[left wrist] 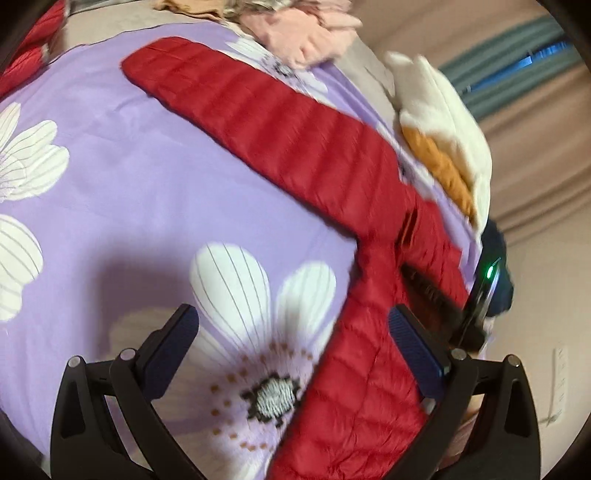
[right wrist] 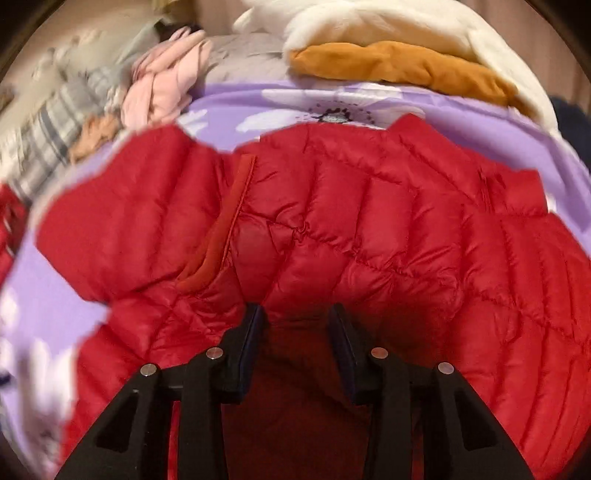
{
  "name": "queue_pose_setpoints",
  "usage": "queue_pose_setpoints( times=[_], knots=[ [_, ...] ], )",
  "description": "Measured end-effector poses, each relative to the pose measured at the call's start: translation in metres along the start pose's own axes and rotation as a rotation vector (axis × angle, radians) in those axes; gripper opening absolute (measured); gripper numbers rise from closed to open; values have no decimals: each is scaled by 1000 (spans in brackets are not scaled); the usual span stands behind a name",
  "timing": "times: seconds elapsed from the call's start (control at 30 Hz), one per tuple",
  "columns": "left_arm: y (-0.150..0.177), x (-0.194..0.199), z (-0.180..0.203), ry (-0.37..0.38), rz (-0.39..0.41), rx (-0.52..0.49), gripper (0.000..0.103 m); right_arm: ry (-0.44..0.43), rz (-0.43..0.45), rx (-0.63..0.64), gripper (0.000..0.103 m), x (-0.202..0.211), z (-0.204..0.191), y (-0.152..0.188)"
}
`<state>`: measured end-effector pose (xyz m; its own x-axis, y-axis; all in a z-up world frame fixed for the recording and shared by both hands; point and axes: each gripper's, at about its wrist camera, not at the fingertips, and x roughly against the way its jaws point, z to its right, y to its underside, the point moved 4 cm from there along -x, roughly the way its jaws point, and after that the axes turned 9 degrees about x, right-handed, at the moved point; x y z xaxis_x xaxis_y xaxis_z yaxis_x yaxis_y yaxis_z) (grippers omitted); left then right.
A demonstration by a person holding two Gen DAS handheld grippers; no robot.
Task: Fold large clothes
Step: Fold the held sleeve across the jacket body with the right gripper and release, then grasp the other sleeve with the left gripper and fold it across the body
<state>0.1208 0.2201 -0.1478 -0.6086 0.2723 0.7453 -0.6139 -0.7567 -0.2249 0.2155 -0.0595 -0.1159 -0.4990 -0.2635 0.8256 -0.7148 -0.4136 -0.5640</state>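
A red quilted puffer jacket [left wrist: 277, 125] lies on a purple bed sheet with white flowers [left wrist: 147, 184]. One long sleeve stretches up and left in the left wrist view. My left gripper [left wrist: 291, 312] hangs open wide above the sheet, its right finger [left wrist: 417, 339] over the jacket's edge, and nothing is between the fingers. In the right wrist view the jacket [right wrist: 369, 221] fills the middle. My right gripper [right wrist: 296, 310] is low over its body, jaws partly apart, with shadowed red fabric in the gap. The pads do not visibly press on it.
Pink clothes [left wrist: 303, 33] are piled at the far end of the bed. White fleece [right wrist: 369, 22] and an orange garment [right wrist: 399, 66] are stacked beyond the jacket. Grey striped cloth [right wrist: 55, 122] lies at the far left. Another red item [left wrist: 26, 62] sits at the top left.
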Motion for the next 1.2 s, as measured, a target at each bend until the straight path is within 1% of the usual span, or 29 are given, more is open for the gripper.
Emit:
queue_pose_setpoints(
  times=[0.07,0.1,0.13,0.2,0.27,0.3,0.33,0.4,0.47,0.53,0.67,0.73,0.8,0.97,1.07,1.13,1.2],
  knots=[
    [-17,1,-7,41,5,52,103,-33,-5,-28,41,8,0,-4],
    [-23,2,-11,57,6,76,103,-52,11,-51,41,19,1,-5],
    [-33,2,-16,82,7,116,103,-74,36,-66,41,28,5,-5],
    [-52,-1,-24,157,1,185,103,-131,120,-88,41,59,11,0],
    [-72,-4,-34,221,6,265,102,-163,166,-95,41,82,15,11],
    [-81,-6,-36,258,1,282,102,-170,186,-97,41,93,19,18],
    [-91,-9,-41,295,5,320,102,-172,197,-99,41,100,21,25],
    [-108,-16,-49,338,18,376,102,-172,203,-104,41,112,28,39],
    [-122,-22,-57,358,42,426,102,-165,213,-125,41,122,33,52],
    [-133,-27,-61,390,46,456,102,-166,218,-153,41,130,39,64],
    [-152,-37,-68,425,73,527,102,-156,236,-210,41,142,53,77],
    [-160,-36,-70,448,102,536,102,-159,248,-238,41,149,58,85],
    [-168,-38,-71,454,112,543,102,-146,254,-253,41,155,61,92],
    [-183,-36,-81,497,170,604,102,-127,259,-279,41,161,67,101],
    [-187,-35,-84,481,210,631,99,-105,262,-276,41,165,69,105],
    [-188,-36,-87,449,230,638,96,-104,261,-275,41,166,69,108],
    [-197,-40,-87,422,242,645,96,-81,256,-272,41,166,70,109]
  ],
)
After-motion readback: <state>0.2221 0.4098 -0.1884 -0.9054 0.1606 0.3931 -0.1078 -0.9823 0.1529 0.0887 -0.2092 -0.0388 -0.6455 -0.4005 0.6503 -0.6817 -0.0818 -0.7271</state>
